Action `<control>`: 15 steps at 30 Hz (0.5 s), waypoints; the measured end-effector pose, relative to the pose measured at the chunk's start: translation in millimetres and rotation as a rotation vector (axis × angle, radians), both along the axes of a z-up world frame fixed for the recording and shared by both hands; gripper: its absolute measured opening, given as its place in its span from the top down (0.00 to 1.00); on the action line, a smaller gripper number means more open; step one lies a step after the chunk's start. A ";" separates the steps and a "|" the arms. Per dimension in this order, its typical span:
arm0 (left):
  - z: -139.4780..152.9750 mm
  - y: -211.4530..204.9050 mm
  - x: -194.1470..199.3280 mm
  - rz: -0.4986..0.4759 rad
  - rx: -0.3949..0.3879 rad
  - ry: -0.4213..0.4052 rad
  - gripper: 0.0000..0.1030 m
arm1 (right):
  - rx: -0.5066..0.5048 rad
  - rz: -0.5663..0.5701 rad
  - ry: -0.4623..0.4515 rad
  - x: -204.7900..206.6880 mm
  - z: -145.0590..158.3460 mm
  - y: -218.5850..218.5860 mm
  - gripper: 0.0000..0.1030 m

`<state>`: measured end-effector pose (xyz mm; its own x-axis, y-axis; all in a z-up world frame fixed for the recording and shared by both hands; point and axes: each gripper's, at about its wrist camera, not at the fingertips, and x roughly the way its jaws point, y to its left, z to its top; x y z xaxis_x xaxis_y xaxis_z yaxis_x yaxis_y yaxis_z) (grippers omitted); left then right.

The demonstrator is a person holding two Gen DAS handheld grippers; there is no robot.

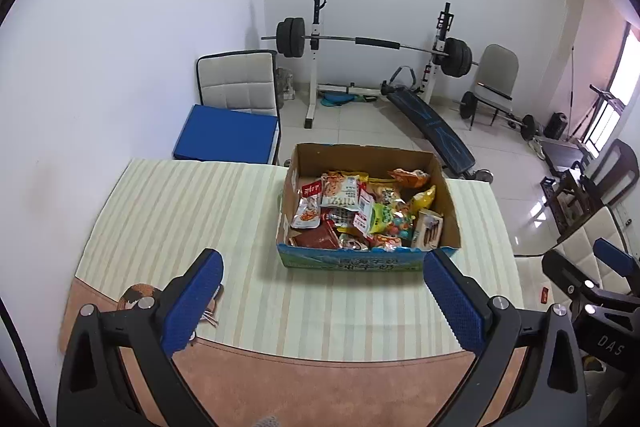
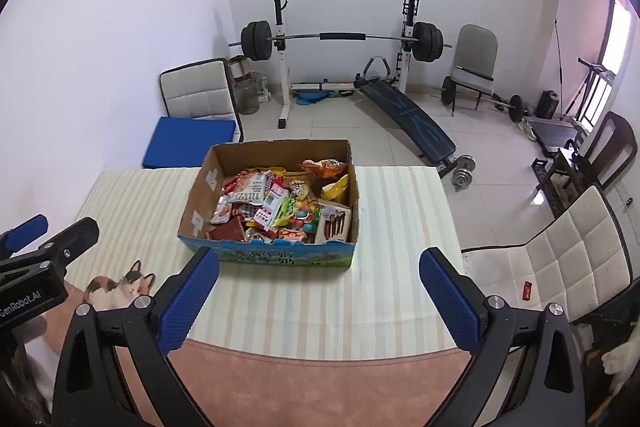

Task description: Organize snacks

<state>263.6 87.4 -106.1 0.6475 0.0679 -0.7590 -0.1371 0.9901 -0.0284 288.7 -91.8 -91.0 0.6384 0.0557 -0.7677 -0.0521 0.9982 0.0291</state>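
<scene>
**Ana:** Many light, crinkly snack packets [image 1: 362, 213] fill the open brown cardboard box [image 1: 448, 201] on the striped tabletop [image 1: 200, 211], seen from the left wrist. The left gripper [image 1: 324, 301] is spread wide and empty, short of the box.

**Ben:** From the right wrist, the right gripper [image 2: 319, 297] is equally wide and holds nothing. Those foil bags [image 2: 280, 207] look slippery and crushable, so I'd pinch a sealed edge, not the puffed middle.
</scene>
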 end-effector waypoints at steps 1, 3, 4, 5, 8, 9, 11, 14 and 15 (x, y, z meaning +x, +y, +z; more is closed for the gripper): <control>-3.5 0.8 4.1 0.000 -0.001 -0.003 0.00 | 0.000 -0.004 0.002 4.2 -2.5 -0.1 0.01; -9.4 0.4 11.4 0.003 0.014 0.004 0.00 | -0.003 -0.014 -0.004 12.7 -6.3 -1.2 0.01; -11.9 0.2 13.4 0.001 0.014 0.003 0.00 | -0.008 -0.018 -0.003 17.2 -8.2 -1.2 0.00; -15.5 0.1 17.0 0.003 0.019 0.008 0.00 | -0.008 -0.022 -0.007 22.6 -10.2 -2.0 0.00; -22.6 0.5 23.9 0.000 0.018 0.017 0.00 | -0.014 -0.029 -0.011 33.9 -15.6 -2.2 0.00; -26.1 -0.1 27.4 -0.001 0.025 0.022 0.00 | -0.020 -0.033 -0.014 37.5 -17.5 -2.3 0.00; -30.6 -1.0 32.1 -0.003 0.032 0.026 0.00 | -0.026 -0.034 -0.012 44.3 -22.4 -2.0 0.00; -37.1 -1.6 37.7 -0.005 0.035 0.038 0.00 | -0.033 -0.033 -0.002 52.9 -29.0 -1.0 0.00; -38.8 -1.1 40.6 -0.002 0.039 0.042 0.00 | -0.034 -0.035 -0.002 54.3 -31.1 -1.1 0.00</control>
<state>304.2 86.2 -144.9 0.6153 0.0960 -0.7824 -0.1350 0.9907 0.0155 343.0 -92.9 -122.1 0.6408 0.0072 -0.7677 -0.0175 0.9998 -0.0053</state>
